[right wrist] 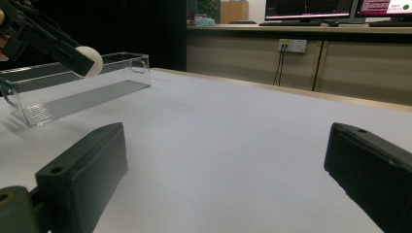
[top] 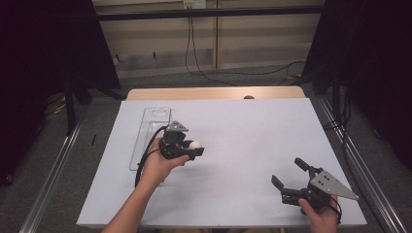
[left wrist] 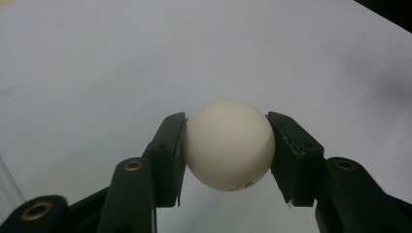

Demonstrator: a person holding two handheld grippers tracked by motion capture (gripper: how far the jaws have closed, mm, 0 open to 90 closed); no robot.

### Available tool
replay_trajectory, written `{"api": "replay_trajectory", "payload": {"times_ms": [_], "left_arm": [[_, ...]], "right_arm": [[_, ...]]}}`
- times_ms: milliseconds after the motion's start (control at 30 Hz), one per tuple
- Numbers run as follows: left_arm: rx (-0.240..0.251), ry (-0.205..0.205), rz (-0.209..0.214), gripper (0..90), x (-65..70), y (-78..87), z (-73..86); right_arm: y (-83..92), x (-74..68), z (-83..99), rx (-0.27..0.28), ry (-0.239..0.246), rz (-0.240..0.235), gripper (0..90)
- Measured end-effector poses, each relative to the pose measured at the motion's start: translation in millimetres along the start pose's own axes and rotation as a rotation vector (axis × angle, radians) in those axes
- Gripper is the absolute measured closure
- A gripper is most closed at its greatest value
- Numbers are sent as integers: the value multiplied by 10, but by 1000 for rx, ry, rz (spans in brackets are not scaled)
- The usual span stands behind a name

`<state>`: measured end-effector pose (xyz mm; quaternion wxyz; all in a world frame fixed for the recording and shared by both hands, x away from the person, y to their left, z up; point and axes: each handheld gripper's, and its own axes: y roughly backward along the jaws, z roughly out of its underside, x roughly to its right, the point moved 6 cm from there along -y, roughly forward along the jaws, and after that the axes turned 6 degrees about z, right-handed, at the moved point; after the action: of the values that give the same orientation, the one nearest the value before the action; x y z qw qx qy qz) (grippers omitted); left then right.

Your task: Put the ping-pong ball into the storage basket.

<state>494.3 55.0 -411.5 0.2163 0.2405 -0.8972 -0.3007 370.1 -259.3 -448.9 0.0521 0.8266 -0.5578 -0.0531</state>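
left gripper (top: 193,148) jaws clamped on white ball (left wrist: 228,144), held above table (top: 233,126) just beside clear tray (top: 150,131). ball likely light, smooth, slippery, thin-shelled; grip across middle, gentle squeeze. right gripper (top: 287,174) jaws wide open, holding nothing, low over table.

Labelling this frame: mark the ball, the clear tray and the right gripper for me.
ball (left wrist: 228,144), left gripper view, centre of its white face between the jaws.
clear tray (top: 156,113), high view, far end wall.
right gripper (top: 288,173), high view, the gap midway between its two open fingertips.
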Motion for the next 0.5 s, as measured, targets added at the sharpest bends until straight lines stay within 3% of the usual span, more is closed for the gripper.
{"api": "replay_trajectory", "payload": {"times_ms": [133,500], "left_arm": [[20,11,-1,511,-4,-4,-13],[12,7,-6,511,-29,9,-27]], "right_arm": [[-2,0,2,-1,-1,-2,14],[4,15,-1,3,9,1,14]]}}
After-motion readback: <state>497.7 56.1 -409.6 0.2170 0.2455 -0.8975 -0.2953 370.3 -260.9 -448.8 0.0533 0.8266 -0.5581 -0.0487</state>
